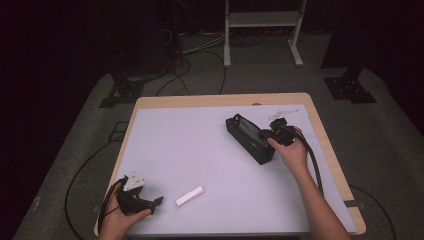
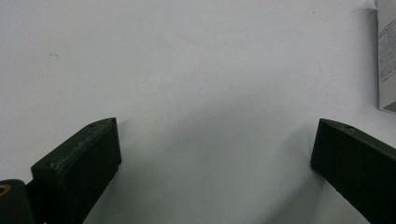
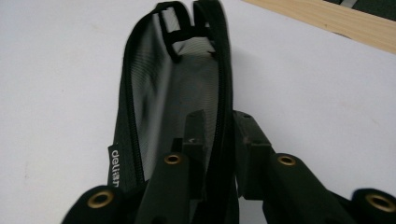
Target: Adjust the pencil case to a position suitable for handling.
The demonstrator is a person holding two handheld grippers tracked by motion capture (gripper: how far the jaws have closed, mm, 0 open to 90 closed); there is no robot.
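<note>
On the white mat (image 1: 200, 150): right gripper (image 3: 219, 135), jaws clamped on black pouch (image 3: 177, 88) rim, apparently holding it open; left gripper (image 2: 212, 154), jaws wide, empty, beside white box (image 1: 189, 195).

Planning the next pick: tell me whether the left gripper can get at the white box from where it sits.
Probably yes: the left gripper, jaws open and holding nothing, lies just beside the white box, with bare mat between them.

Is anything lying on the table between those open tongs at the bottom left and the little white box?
Nothing visible. The left tongs stand open beside the white box, with bare white table between them. The black pouch lies far off, its edge pinched by the right tongs.
</note>
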